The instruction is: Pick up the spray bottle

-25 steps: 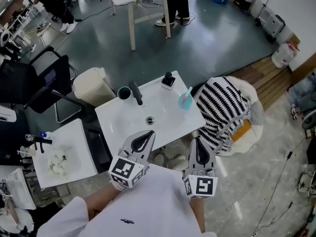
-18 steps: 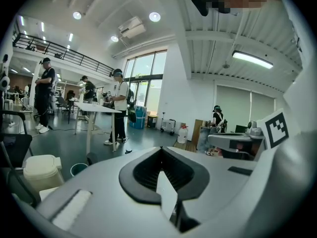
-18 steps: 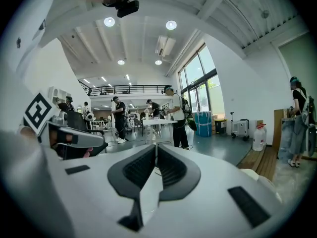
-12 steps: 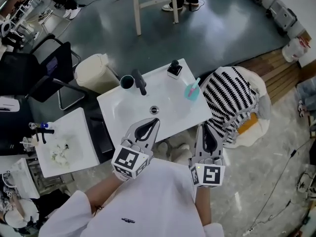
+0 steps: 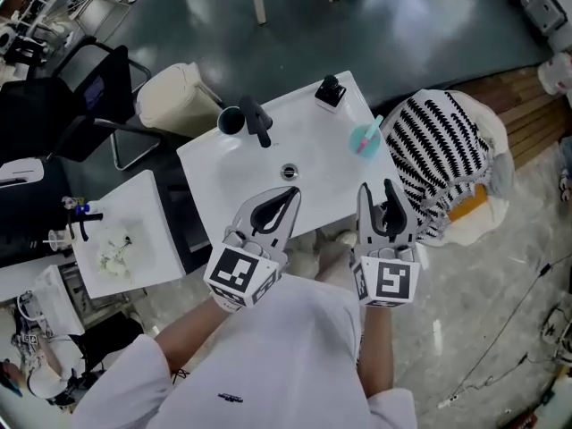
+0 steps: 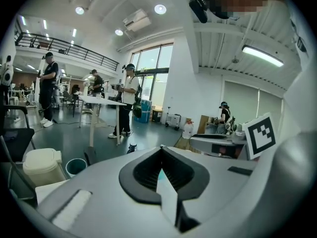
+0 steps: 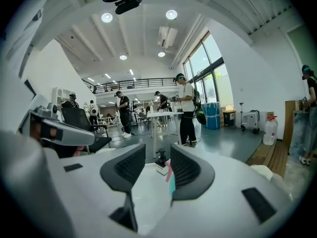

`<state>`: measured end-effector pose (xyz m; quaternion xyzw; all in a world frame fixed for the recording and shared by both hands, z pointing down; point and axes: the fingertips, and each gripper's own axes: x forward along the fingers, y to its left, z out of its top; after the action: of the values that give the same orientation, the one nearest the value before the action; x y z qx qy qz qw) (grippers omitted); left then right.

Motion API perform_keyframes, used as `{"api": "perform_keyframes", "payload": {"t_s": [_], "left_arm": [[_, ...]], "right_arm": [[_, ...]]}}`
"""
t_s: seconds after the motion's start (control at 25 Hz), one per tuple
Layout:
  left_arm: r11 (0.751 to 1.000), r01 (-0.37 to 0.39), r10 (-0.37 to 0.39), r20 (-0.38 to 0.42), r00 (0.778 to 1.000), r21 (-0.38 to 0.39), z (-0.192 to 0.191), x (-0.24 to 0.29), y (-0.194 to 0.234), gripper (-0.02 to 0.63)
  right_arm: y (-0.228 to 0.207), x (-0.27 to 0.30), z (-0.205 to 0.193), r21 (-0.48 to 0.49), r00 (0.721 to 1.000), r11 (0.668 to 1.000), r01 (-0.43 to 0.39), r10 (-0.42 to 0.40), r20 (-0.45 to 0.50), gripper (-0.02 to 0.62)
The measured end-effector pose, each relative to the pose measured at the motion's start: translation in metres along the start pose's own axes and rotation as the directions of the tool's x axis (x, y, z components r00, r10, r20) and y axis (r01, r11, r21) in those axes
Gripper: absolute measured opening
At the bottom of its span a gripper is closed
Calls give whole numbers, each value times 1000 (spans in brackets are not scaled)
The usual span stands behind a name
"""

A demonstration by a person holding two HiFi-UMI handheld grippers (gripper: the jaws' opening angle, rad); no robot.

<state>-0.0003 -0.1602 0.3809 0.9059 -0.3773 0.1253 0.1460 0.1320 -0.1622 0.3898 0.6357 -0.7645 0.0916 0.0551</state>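
The spray bottle (image 5: 365,138), teal with a pink nozzle, stands upright near the right edge of the white table (image 5: 322,150). My right gripper (image 5: 376,190) hovers over the table's near edge, short of the bottle; its jaws are opening with nothing between them. Through the gap in the right gripper view, the bottle (image 7: 171,178) shows farther off. My left gripper (image 5: 290,192) is shut and empty, over the near edge close to the drain (image 5: 289,172). In the left gripper view, the left gripper (image 6: 161,148) has its tips together.
A black faucet (image 5: 257,119) and a teal cup (image 5: 230,120) stand at the table's far left, a black device on a white base (image 5: 330,91) at the far corner. A striped cushion (image 5: 447,155) lies right, a cream bin (image 5: 172,96) behind, a small white side table (image 5: 114,247) left.
Both grippers have moved forward over the table's near edge. The right gripper's jaws, together before, now stand apart. The left gripper stays shut.
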Motion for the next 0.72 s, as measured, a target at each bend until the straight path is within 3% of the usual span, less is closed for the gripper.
{"api": "perform_keyframes", "payload": {"t_s": [0.2,0.72], "left_arm": [[1000,-16,16,-26,1000,-1,-7,18,13,5],[998,-46,41,-89,995,-49,-40,66,33,5]], "right_arm": [[-13,32,-15,11,999,1000,3,-3,-32,190],[-41,99,-74,6,993,999,31,-30,-111,252]]}}
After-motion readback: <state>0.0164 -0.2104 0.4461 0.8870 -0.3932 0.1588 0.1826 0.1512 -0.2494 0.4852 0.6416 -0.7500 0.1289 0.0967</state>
